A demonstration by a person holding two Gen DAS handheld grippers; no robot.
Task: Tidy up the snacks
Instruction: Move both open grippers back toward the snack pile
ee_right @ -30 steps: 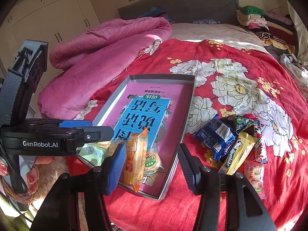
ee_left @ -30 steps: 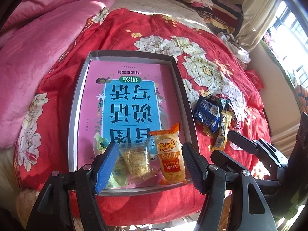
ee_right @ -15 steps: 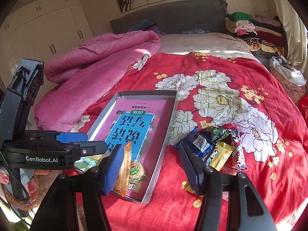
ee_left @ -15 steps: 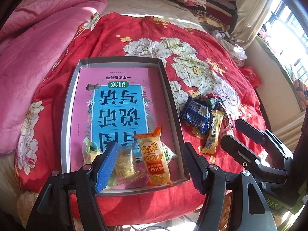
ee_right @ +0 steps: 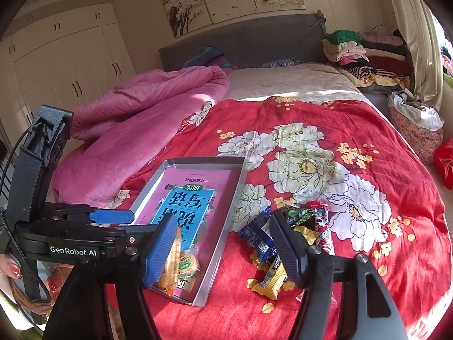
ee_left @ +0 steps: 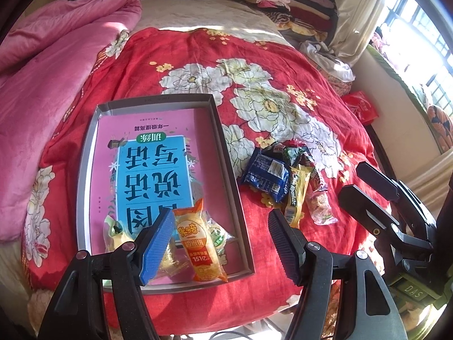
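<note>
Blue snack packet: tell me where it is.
The blue snack packet lies on the red bedspread, just right of the tray in the left wrist view, leftmost in the loose snack pile.

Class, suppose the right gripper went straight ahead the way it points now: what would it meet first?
Probably the red bedspread between the tray and the loose snack pile; the right gripper is open and empty, though depth is unclear.

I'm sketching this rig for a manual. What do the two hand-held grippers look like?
Both are black, angular frames with two ribbed fingers: one pad blue, the other dark. The left gripper carries white "GenRobot.AI" lettering and a black cable. The right gripper shows a "DAS" label. Painted nails show.
</note>
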